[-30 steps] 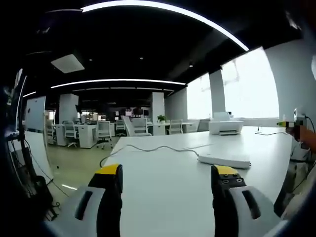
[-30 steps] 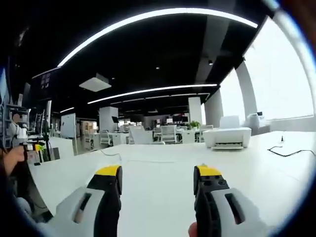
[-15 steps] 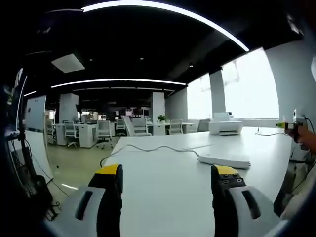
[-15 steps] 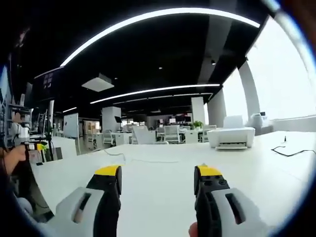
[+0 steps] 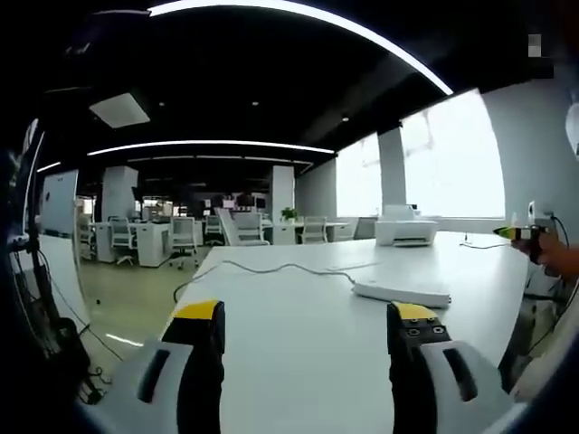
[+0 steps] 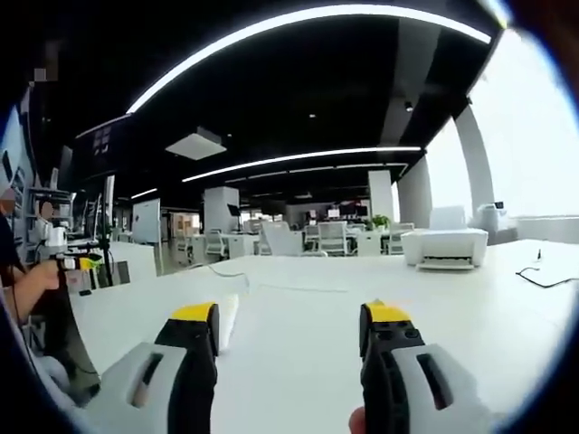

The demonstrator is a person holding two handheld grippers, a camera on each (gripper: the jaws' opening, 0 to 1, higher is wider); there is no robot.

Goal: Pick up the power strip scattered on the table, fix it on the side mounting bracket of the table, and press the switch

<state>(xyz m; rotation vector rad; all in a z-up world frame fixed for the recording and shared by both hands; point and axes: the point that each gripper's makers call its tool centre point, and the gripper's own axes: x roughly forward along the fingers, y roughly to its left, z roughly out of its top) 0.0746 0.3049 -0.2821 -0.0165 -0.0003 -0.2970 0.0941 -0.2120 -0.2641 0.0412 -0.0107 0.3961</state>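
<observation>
In the left gripper view, my left gripper hangs low over the white table with its yellow-tipped fingers spread wide apart and nothing between them. The white power strip lies flat on the table beyond my right-hand finger, a little past its tip and not touching it. Its pale cord trails away from the strip across the table toward the far edge. Further behind the strip a white printer sits on the table near the window. At the right edge of this view my other hand shows.

In the right gripper view, my right gripper also hovers above the table, fingers released and wide, gripping nothing. The power strip lies just beside my left-hand finger, partly hidden behind it; I cannot tell whether they touch. The printer stands well beyond the strip, off to the right. My left hand shows at the left edge.
</observation>
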